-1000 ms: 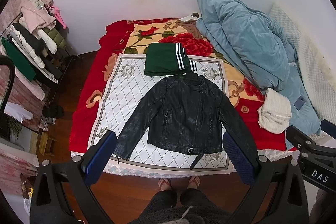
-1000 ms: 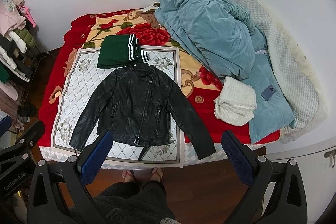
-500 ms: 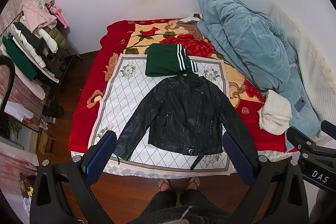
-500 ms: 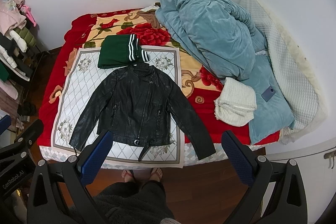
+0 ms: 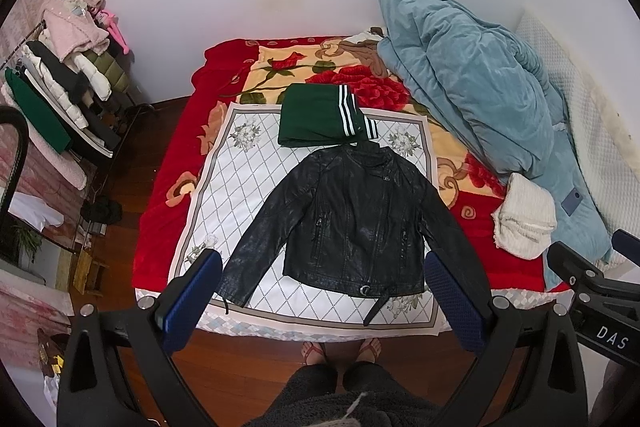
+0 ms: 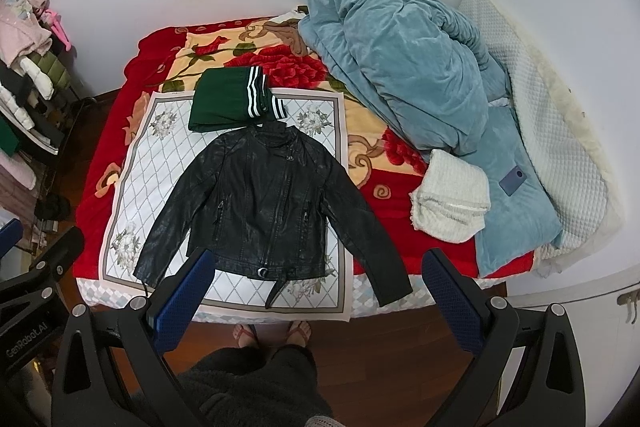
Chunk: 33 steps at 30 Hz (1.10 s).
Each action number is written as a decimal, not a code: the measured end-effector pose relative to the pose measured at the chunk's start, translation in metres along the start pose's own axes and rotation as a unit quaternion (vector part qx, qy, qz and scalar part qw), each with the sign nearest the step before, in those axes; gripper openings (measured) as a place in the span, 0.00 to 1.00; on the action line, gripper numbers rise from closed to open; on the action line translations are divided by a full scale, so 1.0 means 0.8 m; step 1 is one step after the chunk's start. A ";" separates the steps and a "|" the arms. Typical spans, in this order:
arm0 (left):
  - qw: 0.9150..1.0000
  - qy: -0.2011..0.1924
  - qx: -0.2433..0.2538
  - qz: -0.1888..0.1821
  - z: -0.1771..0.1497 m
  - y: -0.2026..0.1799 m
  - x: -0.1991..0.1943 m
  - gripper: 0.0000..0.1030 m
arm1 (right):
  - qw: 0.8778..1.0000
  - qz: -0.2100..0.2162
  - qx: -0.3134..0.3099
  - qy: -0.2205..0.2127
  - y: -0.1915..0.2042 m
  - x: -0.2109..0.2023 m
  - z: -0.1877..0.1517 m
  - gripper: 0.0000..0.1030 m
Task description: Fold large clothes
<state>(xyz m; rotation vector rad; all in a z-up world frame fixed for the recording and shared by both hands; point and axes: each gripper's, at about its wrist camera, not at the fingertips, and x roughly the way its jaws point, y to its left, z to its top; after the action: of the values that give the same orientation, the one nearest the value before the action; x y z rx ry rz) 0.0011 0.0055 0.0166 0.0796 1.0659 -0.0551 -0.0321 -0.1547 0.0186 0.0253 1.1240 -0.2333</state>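
Note:
A black leather jacket (image 5: 352, 223) lies flat, front up, sleeves spread, on a white diamond-pattern cloth (image 5: 248, 183) on the bed; it also shows in the right wrist view (image 6: 264, 203). A folded green garment with white stripes (image 5: 320, 115) lies just beyond its collar, also in the right wrist view (image 6: 228, 103). My left gripper (image 5: 324, 291) is open and empty, held high above the bed's near edge. My right gripper (image 6: 320, 291) is open and empty at the same height, beside the left one.
A blue quilt (image 5: 480, 95) is piled on the bed's right side, with a folded white towel (image 5: 524, 215) and a phone (image 5: 572, 199) near it. A loaded clothes rack (image 5: 60, 95) stands at left. The person's feet (image 5: 340, 351) are on the wood floor by the bed.
Both views have shifted very slightly; the bed and jacket sit a touch lower in frame. Nothing on the bed has moved and both grippers stay open.

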 end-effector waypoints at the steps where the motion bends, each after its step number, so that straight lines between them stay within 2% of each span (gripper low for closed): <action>1: 1.000 -0.001 0.000 0.001 -0.001 0.000 0.000 1.00 | 1.000 0.000 -0.001 0.000 0.002 -0.002 0.001 1.00; 19: 1.000 -0.005 -0.004 -0.003 0.017 0.005 0.002 1.00 | 1.000 0.003 -0.006 -0.003 0.006 0.002 0.012 1.00; 24: 1.000 -0.014 0.003 0.004 0.019 0.009 0.013 1.00 | 1.000 0.006 0.011 0.001 0.005 0.012 0.010 1.00; 27: 0.999 -0.025 0.009 0.022 0.023 0.015 0.044 1.00 | 0.998 0.018 0.053 -0.004 -0.009 0.042 0.006 1.00; 31: 0.998 -0.041 0.022 0.042 0.017 0.025 0.100 1.00 | 0.990 0.028 0.132 0.030 -0.039 0.112 -0.011 0.99; 32: 0.998 -0.043 0.026 0.048 0.016 0.025 0.124 1.00 | 0.986 0.027 0.161 0.039 -0.051 0.136 -0.019 0.98; 33: 0.997 -0.042 0.030 0.053 0.014 0.025 0.142 1.00 | 0.981 0.023 0.187 0.046 -0.063 0.162 -0.028 0.91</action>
<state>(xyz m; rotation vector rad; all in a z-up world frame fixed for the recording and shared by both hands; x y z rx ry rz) 0.0672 0.0234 -0.0768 0.1873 0.9738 0.0051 -0.0090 -0.2231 -0.1021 0.3986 1.1568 -0.4029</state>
